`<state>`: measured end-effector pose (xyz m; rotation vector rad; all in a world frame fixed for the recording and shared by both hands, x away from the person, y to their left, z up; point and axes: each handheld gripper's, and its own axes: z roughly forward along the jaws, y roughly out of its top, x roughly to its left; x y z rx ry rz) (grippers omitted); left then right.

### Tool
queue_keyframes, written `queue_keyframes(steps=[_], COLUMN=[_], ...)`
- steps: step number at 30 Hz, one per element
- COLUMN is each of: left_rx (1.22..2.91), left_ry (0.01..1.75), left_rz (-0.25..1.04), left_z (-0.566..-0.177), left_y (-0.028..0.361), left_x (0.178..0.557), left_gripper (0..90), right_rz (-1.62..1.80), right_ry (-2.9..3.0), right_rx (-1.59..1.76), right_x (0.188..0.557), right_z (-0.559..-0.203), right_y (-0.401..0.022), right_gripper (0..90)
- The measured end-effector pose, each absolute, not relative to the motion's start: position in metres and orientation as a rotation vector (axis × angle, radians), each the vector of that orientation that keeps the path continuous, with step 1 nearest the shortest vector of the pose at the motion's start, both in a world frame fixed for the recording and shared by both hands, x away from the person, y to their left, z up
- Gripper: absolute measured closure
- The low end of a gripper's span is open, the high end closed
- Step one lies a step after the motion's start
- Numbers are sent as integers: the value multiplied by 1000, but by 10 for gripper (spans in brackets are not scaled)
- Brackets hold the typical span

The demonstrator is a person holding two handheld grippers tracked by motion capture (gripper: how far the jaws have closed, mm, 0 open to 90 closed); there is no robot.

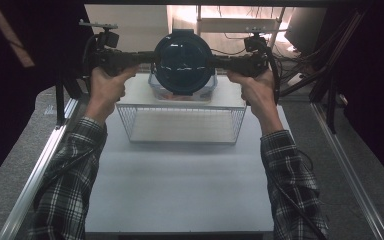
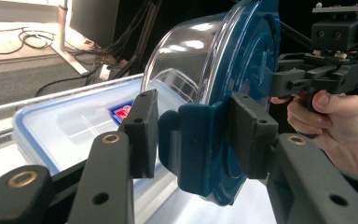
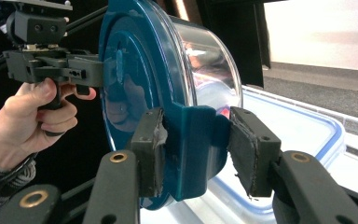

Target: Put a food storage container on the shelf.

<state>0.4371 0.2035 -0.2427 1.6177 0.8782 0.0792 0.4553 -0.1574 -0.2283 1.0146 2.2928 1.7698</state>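
Evidently both the left gripper (image 1: 147, 57) and right gripper (image 1: 220, 61) pinch the round container's (image 1: 183, 62) side tabs, holding it tipped above the rectangular box (image 2: 70, 130); lowering it level probably comes next.

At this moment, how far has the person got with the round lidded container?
Done: the round container with its blue lid is lifted, tipped on edge, lid towards the person. In hand: the left gripper and right gripper each clamp a side tab. It hangs above the rectangular container on the wire basket. Left: setting it down; where is not evident.
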Motion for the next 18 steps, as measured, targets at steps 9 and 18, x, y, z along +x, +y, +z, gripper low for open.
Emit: queue_keyframes(steps=[9, 18], left_rx=[1611, 1602], left_ry=[909, 915], left_rz=[84, 157], left_z=[-250, -252], left_y=[206, 203], left_x=[454, 455], left_gripper=[560, 546], right_rz=[1754, 1778], right_ry=[2302, 2267], right_rx=[1059, 1078], right_x=[474, 484], right_z=[-236, -238], right_y=[-153, -151], right_gripper=[563, 550])
